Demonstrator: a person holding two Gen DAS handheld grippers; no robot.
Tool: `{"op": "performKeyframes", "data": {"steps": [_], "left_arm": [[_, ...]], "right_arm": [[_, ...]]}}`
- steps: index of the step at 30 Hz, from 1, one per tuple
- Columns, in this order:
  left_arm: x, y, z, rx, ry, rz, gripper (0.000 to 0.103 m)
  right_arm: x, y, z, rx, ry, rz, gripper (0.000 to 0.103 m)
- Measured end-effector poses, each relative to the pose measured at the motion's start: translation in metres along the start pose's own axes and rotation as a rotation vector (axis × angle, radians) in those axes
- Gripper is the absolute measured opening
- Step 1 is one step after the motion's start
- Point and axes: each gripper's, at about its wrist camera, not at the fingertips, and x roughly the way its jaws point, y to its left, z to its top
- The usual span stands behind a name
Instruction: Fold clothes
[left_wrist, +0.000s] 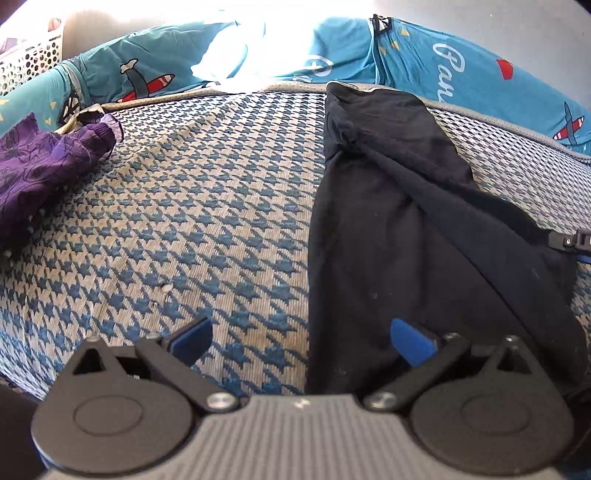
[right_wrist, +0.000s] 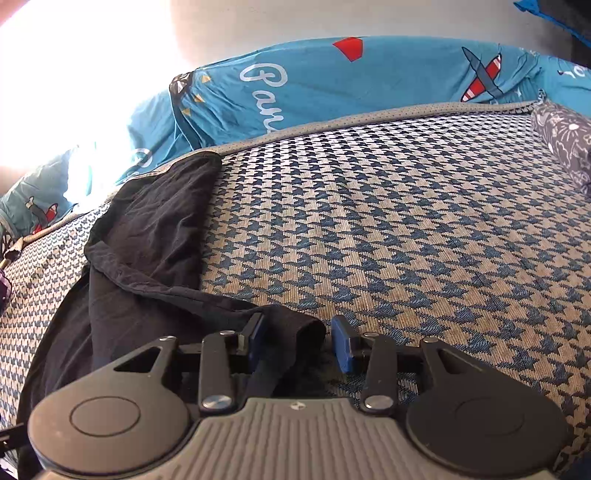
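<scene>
The soft, limp black cotton garment looks light, best pinched at its hem corner, which lies between the half-open right gripper pads; the left gripper gapes wide, holding nothing

Garment on mat, quilt behind, perhaps basket far left

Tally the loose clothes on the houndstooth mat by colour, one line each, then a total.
Black: 1, the black garment, long and lying flat
Purple: 1, the purple garment at the left edge of the mat
Grey floral: 1, the grey floral cloth at the far right edge; what kind of garment cannot be told
Total: 3
</scene>
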Motion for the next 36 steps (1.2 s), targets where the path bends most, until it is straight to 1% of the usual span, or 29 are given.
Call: {"op": "performKeyframes", "data": {"steps": [1, 2, 3, 4, 5, 8, 12, 15, 19, 24, 29, 31, 34, 36], "left_arm": [[0.001, 0.001, 0.001, -0.010, 0.000, -0.002, 0.103], [0.002, 0.001, 0.002, -0.016, 0.001, -0.001, 0.103], [0.003, 0.001, 0.002, -0.017, 0.001, 0.002, 0.103], [0.003, 0.001, 0.002, -0.016, 0.001, 0.007, 0.103], [0.003, 0.001, 0.002, -0.016, -0.001, 0.010, 0.103], [0.003, 0.003, 0.002, -0.031, -0.006, 0.016, 0.103], [0.004, 0.009, 0.004, -0.065, -0.007, 0.019, 0.103], [0.006, 0.010, 0.004, -0.077, 0.001, 0.015, 0.103], [0.007, 0.011, 0.004, -0.083, 0.010, 0.001, 0.103], [0.007, 0.012, 0.006, -0.103, -0.003, -0.034, 0.103], [0.003, 0.021, 0.011, -0.166, -0.018, -0.070, 0.103], [0.000, 0.027, 0.013, -0.194, -0.032, -0.070, 0.103], [-0.005, 0.046, 0.013, -0.275, -0.057, -0.066, 0.103], [-0.008, 0.059, 0.013, -0.328, -0.071, -0.059, 0.103]], "right_arm": [[0.001, 0.002, -0.001, -0.013, -0.003, -0.001, 0.037], [0.002, 0.003, -0.001, -0.026, -0.007, -0.001, 0.030], [0.003, 0.005, -0.002, -0.038, -0.010, -0.002, 0.026], [0.004, 0.006, -0.002, -0.046, -0.013, 0.001, 0.018], [0.004, 0.005, -0.002, -0.039, -0.016, 0.012, 0.015], [0.002, 0.005, -0.003, -0.023, -0.026, 0.037, 0.008], [-0.013, 0.010, -0.002, -0.022, -0.063, 0.062, 0.007], [-0.031, 0.018, 0.004, -0.033, -0.092, 0.113, 0.007], [-0.054, 0.039, 0.010, -0.068, -0.118, 0.215, 0.007], [-0.087, 0.079, 0.013, -0.167, -0.167, 0.367, 0.007], [-0.109, 0.119, 0.007, -0.250, -0.184, 0.480, 0.007], [-0.116, 0.136, 0.003, -0.285, -0.187, 0.521, 0.007], [-0.118, 0.160, -0.008, -0.332, -0.168, 0.574, 0.007], [-0.116, 0.171, -0.017, -0.358, -0.149, 0.595, 0.007]]}}
